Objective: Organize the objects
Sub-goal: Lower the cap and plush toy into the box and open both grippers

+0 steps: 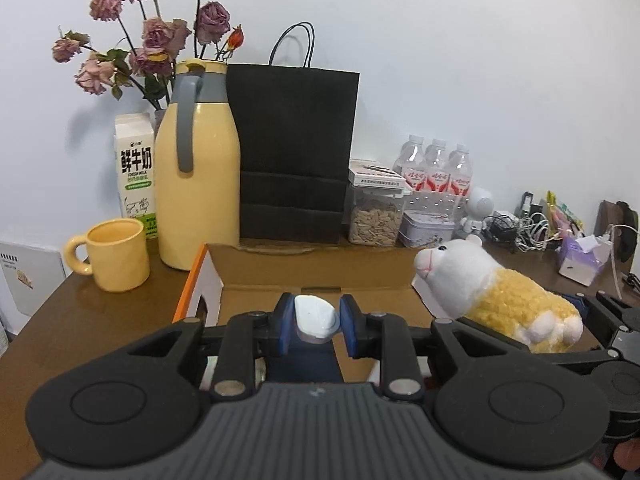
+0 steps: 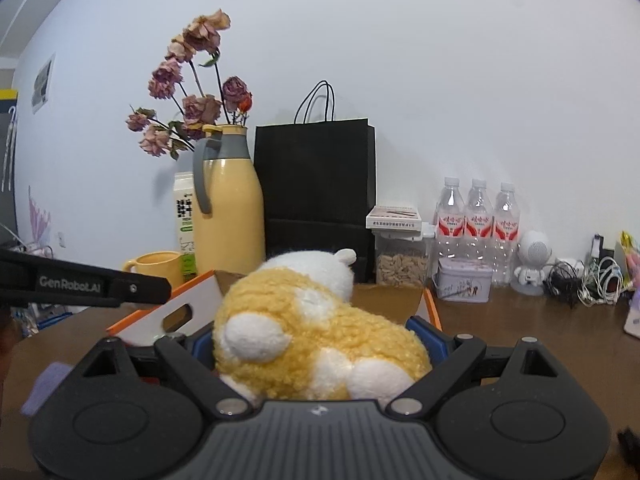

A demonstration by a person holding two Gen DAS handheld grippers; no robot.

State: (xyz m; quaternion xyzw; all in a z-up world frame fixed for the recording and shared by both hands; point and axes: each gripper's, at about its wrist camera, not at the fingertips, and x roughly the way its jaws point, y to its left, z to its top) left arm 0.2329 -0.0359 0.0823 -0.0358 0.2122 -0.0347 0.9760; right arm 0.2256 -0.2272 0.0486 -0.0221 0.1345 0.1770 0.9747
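Observation:
My left gripper point(image 1: 316, 318) is shut on a small object with a white top and a dark blue body point(image 1: 316, 314), pinched between the blue pads point(image 1: 347, 322). It hangs over an open cardboard box point(image 1: 320, 268) with orange edges and white sides. My right gripper point(image 2: 316, 340) is shut on a yellow and white plush animal point(image 2: 312, 328), its jaws standing wide around the body. In the left wrist view the plush point(image 1: 500, 296) hovers at the box's right rim. In the right wrist view the box point(image 2: 176, 312) lies just beyond the plush, and the left gripper's side point(image 2: 100, 286) shows at the left edge.
Along the wall on the brown table point(image 1: 100, 320) stand a yellow mug point(image 1: 116, 254), a yellow jug point(image 1: 196, 168), a milk carton point(image 1: 134, 172), dried roses point(image 1: 152, 40), a black paper bag point(image 1: 294, 152), a seed jar point(image 1: 376, 216), a tin point(image 1: 426, 230), water bottles point(image 1: 436, 172), cables point(image 1: 516, 228) and a tissue box point(image 1: 580, 258).

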